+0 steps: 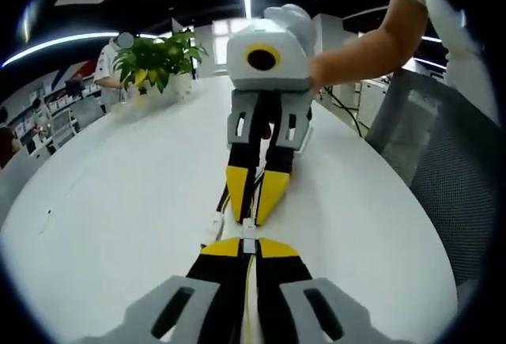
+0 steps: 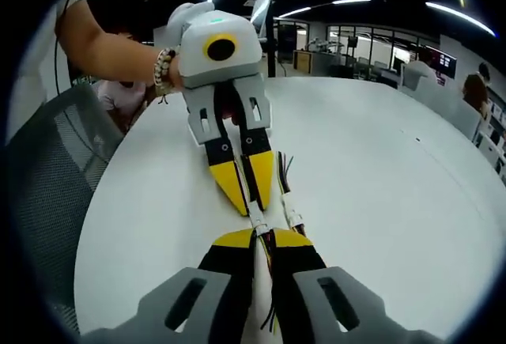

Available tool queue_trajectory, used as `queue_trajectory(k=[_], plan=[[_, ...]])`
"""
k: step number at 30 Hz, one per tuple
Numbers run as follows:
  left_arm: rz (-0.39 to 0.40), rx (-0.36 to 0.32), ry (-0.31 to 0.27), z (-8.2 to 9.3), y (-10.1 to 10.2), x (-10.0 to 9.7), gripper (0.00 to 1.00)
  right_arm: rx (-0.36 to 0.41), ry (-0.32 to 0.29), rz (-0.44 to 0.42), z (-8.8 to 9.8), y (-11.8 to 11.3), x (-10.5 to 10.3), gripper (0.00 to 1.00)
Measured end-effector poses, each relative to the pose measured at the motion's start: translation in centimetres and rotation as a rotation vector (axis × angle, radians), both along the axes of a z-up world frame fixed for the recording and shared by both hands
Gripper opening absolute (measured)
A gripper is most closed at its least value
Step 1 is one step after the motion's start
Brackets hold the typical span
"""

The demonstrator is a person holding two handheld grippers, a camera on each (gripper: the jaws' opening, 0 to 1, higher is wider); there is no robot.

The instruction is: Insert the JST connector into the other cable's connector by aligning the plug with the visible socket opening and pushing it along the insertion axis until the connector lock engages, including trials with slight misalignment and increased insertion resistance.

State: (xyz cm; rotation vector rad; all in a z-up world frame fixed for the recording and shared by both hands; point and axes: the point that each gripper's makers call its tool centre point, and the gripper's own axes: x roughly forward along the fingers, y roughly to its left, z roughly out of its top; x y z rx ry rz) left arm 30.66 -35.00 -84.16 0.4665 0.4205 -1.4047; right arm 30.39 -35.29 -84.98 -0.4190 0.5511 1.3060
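- Between the two facing jaw pairs, over the white table (image 1: pixel 118 202): small white connector (image 1: pixel 249 227), tip to tip with both
- Left gripper (image 1: pixel 249 243): jaws pressed on its cable (image 1: pixel 251 296), wires running back between them
- Right gripper (image 2: pixel 262 233): jaws pinched on its cable (image 2: pixel 267 281)
- A second white plug (image 2: pixel 293 219) lies just right of the right jaws
- Beyond the left jaws, a plant (image 1: pixel 158 59)
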Motion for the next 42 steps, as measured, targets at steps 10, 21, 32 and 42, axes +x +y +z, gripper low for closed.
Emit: queue_trajectory(k=[10,21,32,42], plan=[[0.037,-0.008,0.025,-0.1,0.1,0.1,0.0,-0.008,-0.041,0.024,0.1,0.0,0.0,0.05],[0.085,-0.016,0.051,0.2,0.2,0.1,0.12,-0.006,-0.004,-0.007,0.4,-0.1,0.2,0.1],[0.154,-0.094,0.059,2.7,0.4,0.4,0.12,0.003,-0.044,-0.031,3.0,-0.3,0.6,0.11],[0.18,-0.114,0.02,5.0,1.3,0.2,0.12,0.003,-0.061,-0.061,4.5,-1.1,0.4,0.13]])
